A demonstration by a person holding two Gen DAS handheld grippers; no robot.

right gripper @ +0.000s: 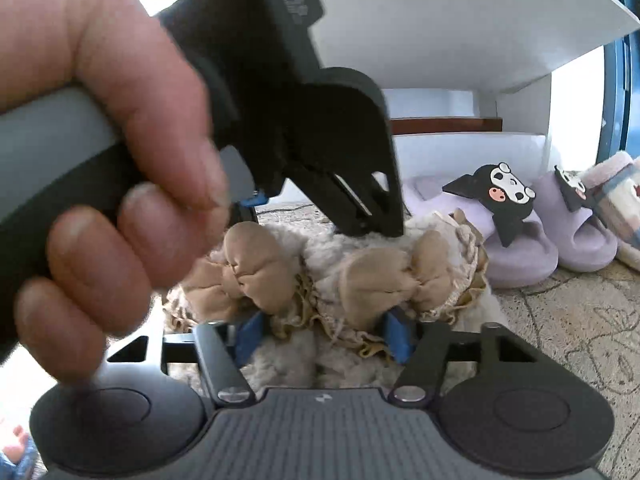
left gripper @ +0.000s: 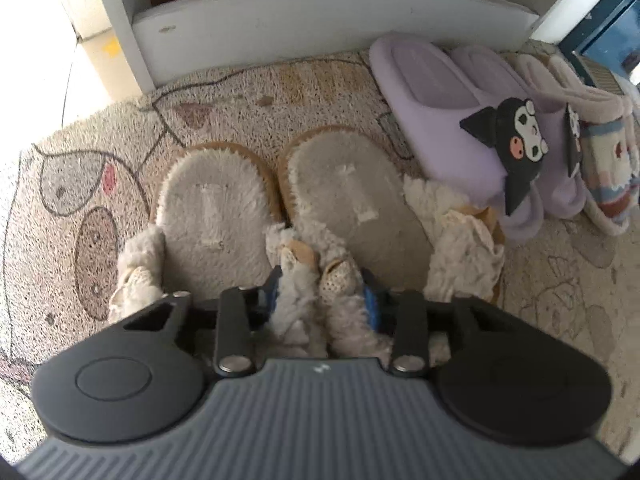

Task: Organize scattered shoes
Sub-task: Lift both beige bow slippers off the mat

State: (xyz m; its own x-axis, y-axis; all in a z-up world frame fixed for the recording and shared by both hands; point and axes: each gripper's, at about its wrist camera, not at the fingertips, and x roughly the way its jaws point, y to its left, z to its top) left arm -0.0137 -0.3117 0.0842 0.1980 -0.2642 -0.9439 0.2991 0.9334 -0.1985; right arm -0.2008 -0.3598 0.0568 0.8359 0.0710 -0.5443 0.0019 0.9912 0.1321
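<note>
A: Shoes first: where do they lie?

B: All on the speckled beige rug (left gripper: 248,92) with cartoon outlines, in front of the white shelf unit (left gripper: 320,12). The pair of fluffy cream slippers with tan trim (left gripper: 356,196) lies side by side in the middle of the rug, heels toward the shelf unit. To their right, the pair of smooth lilac slippers (left gripper: 436,96) stands parallel, each with a black-and-white cartoon charm (left gripper: 516,136) on the strap. Beyond those, at the far right, is the pair of plush pinkish slippers with striped fronts (left gripper: 600,136).

A: Touching one another?

B: The two cream slippers press together along their inner edges. The nearer lilac slipper sits just beside the right cream one; I cannot tell whether they touch.

A: And the left gripper (left gripper: 318,292)?

B: Its blue-padded fingers (left gripper: 370,300) are closed on the woolly inner cuffs of both cream slippers, pinching them together. From the right wrist view the left hand (right gripper: 120,140) wraps the grey-and-black handle, and the tool's black nose comes down onto the fleece.

A: The right gripper (right gripper: 324,332)?

B: Low at the toe end. Its blue fingers (right gripper: 396,336) clamp the frilled fronts of the same pair, with the padded tan bows (right gripper: 260,276) bulging just above them, one bow per slipper.
</note>
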